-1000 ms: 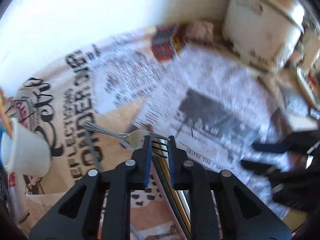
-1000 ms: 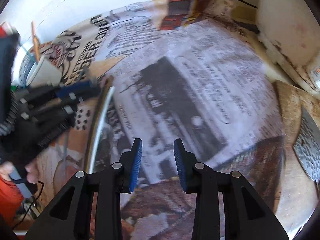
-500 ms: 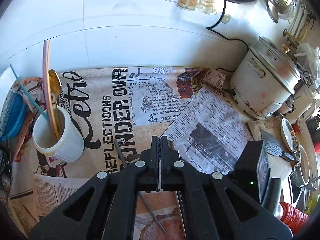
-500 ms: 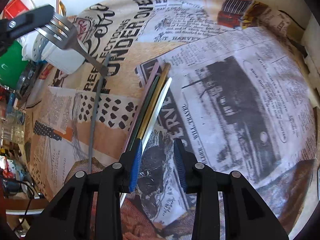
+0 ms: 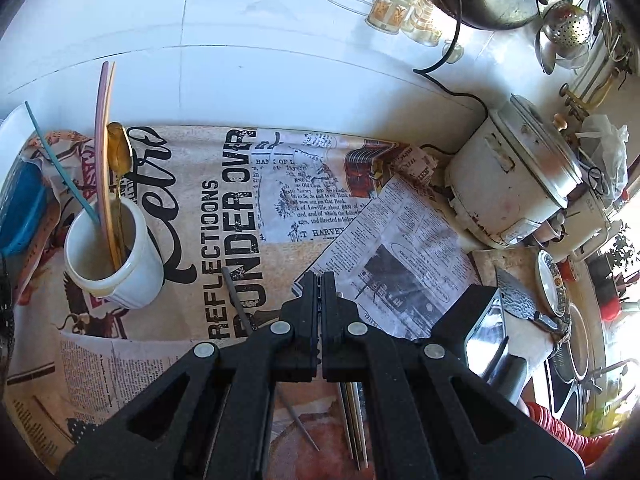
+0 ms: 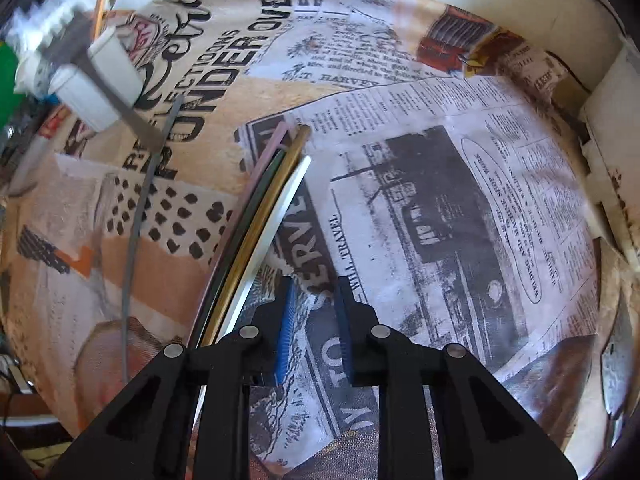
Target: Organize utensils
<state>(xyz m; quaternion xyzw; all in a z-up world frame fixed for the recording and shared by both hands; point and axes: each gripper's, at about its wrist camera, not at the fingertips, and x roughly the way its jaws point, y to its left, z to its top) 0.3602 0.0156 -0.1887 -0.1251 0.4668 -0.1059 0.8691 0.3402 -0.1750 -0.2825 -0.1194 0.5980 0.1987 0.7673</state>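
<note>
Nearest, in the left wrist view, the left gripper [image 5: 321, 280] has its fingers clenched together with almost no gap; whether anything is pinched between them cannot be told from this view. A thin grey stick [image 5: 237, 300] lies on the table [image 5: 200, 344] just left of the fingers and passes under the gripper body. A bundle of chopsticks [image 5: 354, 420] shows below the gripper, lying flat on the newsprint-patterned cover. Further left stands a white cup [image 5: 120, 260], upright, holding a gold spoon [image 5: 118, 156], a pink stick [image 5: 100, 140] and a teal stick [image 5: 60, 164], all leaning out over its rim. At the far right a white rice cooker [image 5: 516, 184] sits against the wall.

In the right wrist view, the right gripper [image 6: 316, 324] is released, its blue-padded fingers [image 6: 286, 332] apart over the table [image 6: 440, 240] with nothing between them. The chopsticks [image 6: 264, 220] lie side by side just left of the left finger: pink, dark green, gold and white. The grey stick [image 6: 136, 232] lies further left, apart from the bundle. At far upper left the cup [image 6: 100, 84] appears blurred, and a fork [image 6: 80, 52], also blurred, hangs in front of it, its handle slanting down toward the table.
</note>
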